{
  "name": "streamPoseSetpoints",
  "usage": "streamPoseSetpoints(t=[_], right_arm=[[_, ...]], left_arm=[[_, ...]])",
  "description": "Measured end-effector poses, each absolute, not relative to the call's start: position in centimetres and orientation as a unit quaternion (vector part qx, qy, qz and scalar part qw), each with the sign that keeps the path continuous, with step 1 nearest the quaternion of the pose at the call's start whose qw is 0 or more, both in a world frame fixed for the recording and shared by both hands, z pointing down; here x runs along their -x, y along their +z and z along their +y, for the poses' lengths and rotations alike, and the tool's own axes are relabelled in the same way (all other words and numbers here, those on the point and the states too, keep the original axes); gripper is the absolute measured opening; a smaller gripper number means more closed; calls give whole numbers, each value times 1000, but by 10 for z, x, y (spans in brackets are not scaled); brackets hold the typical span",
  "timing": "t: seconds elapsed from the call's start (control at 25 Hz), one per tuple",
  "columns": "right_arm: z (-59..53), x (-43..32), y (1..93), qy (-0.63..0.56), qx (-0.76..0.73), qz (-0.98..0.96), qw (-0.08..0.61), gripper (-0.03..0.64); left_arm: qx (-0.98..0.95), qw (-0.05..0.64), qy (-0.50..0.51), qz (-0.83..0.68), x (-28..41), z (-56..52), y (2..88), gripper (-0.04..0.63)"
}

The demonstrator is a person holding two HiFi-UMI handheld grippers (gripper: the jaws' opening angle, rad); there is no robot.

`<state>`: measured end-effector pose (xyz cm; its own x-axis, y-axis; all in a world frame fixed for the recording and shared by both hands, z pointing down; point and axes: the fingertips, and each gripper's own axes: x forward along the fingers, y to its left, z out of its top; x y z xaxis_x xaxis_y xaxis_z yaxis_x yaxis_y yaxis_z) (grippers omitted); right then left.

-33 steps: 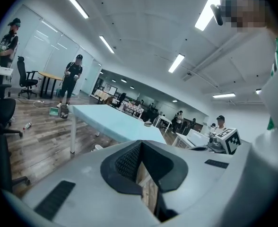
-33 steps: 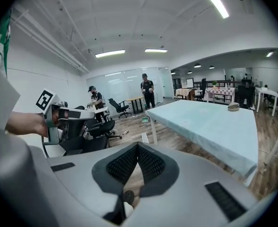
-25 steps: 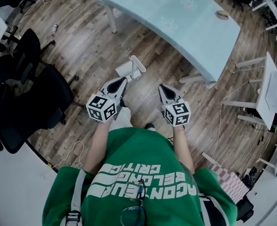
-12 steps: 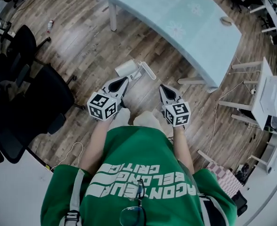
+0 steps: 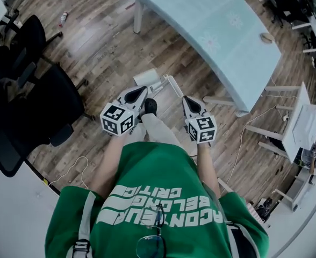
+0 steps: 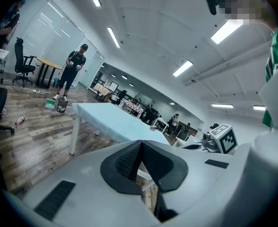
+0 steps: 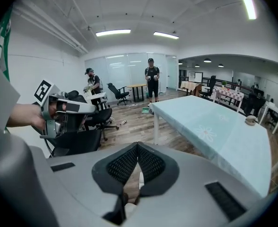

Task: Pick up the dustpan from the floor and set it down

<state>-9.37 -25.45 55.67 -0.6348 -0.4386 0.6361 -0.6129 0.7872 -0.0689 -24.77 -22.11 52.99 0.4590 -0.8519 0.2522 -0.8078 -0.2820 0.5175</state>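
Observation:
The white dustpan (image 5: pixel 145 78) lies on the wooden floor, its long handle (image 5: pixel 173 85) reaching right toward the table leg. My left gripper (image 5: pixel 142 92) hangs just short of the pan, above the floor, its jaws shut and empty. My right gripper (image 5: pixel 186 99) is level with it, a little right of the handle's end, also shut on nothing. In the left gripper view the pads (image 6: pixel 129 161) meet at the tip (image 6: pixel 140 144). The right gripper view shows the same at its tip (image 7: pixel 138 146). A black shoe (image 5: pixel 150 106) stands between the two grippers.
A long light-blue table (image 5: pixel 212 31) stands ahead and to the right, one white leg (image 5: pixel 138 16) near the dustpan. Black office chairs (image 5: pixel 34 106) crowd the left. A white desk (image 5: pixel 297 122) is at the right, a cable (image 5: pixel 77 171) on the floor. People stand far off (image 7: pixel 151 82).
The person has stepped forward, one leg now between the grippers. Both grippers have come nearer the dustpan and stay shut.

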Motion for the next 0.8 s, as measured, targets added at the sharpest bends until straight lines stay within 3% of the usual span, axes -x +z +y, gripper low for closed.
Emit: streamPoseSetpoints(t=[0.44,0.48,0.6,0.8], right_arm=[[-292,126,606,146,-225,-886,378,12],[-294,130,613,145,-218,-884,388,23],[-301,142,634,142,-195,-875,420,149],[-318,148,682,151,-182,-840,487,218]], left_arm=[[-767,303,-40,-564,264,-229,528,-8],[-764,304,-39,-568,266,-228,529,-8],[-753,307,-38,-581,273,-222,530,-6],[-733,314,-38,-602,282,-213,535,-8]])
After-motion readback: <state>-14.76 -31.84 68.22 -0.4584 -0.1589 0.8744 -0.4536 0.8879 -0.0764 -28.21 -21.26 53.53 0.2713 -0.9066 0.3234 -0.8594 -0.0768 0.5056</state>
